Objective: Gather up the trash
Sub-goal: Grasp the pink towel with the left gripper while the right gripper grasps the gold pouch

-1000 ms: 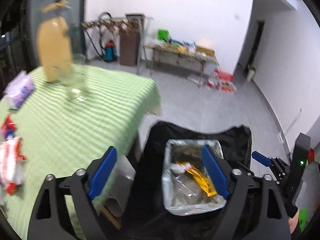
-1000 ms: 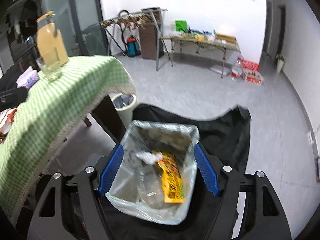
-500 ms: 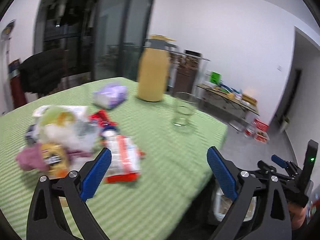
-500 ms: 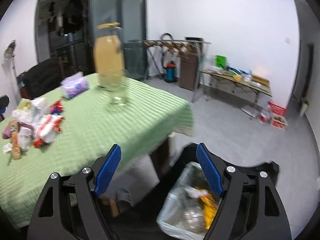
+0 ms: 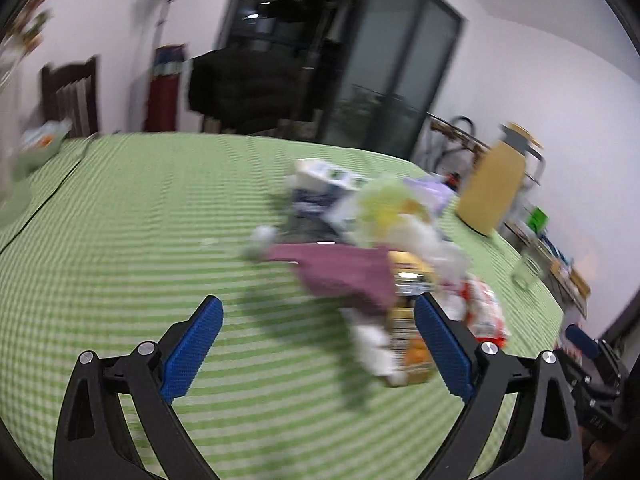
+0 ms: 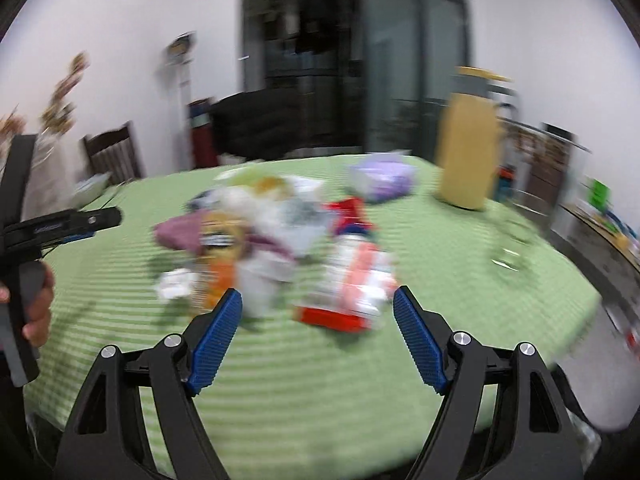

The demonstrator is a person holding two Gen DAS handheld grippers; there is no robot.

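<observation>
A heap of trash lies on the green striped tablecloth [image 5: 120, 240]: a maroon wrapper [image 5: 344, 272], an orange-yellow packet [image 5: 408, 344], a red and white packet [image 6: 352, 280] and white crumpled paper [image 6: 176, 286]. My left gripper [image 5: 316, 344] is open and empty above the cloth, just left of the heap. My right gripper [image 6: 318, 336] is open and empty, in front of the red and white packet. Both views are blurred by motion.
A tall yellow jug [image 6: 466, 140] and a clear glass [image 6: 512, 248] stand at the table's right end. A purple tissue pack [image 6: 382, 178] lies behind the heap. A dark chair [image 5: 70, 100] and glass doors [image 6: 352, 64] are beyond the table.
Both grippers have swung up and left from the lined trash bin on the floor to the table. The trash heap now fills both views; the bin is out of sight.
</observation>
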